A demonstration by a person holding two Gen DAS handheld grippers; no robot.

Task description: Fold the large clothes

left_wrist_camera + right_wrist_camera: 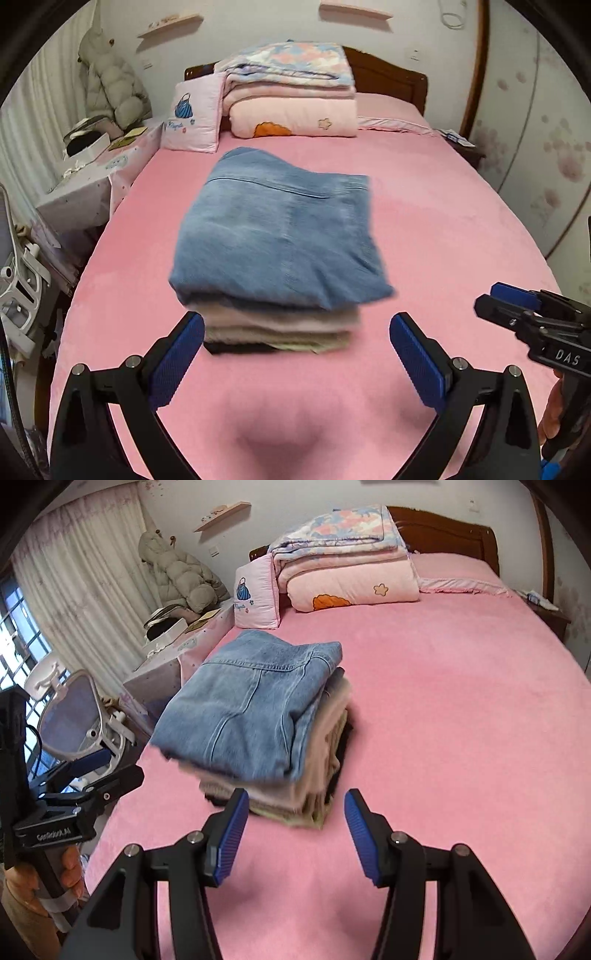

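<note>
A stack of folded clothes sits on the pink bed (424,229), with folded blue jeans (273,229) on top and beige, pink and dark garments (280,328) below. The jeans (243,705) also show in the right wrist view, over the lower garments (317,768). My left gripper (297,332) is open and empty, just in front of the stack's near edge. My right gripper (295,810) is open and empty, just in front of the stack's near right corner. The right gripper (517,302) shows at the right edge of the left wrist view; the left gripper (96,771) shows at the left of the right wrist view.
Folded quilts (291,96) and a pink pillow (194,114) lie at the wooden headboard (391,77). A cluttered side table (96,166) and a white chair (74,716) stand left of the bed. A puffer coat (110,81) hangs in the corner. Cabinets (535,129) stand at the right.
</note>
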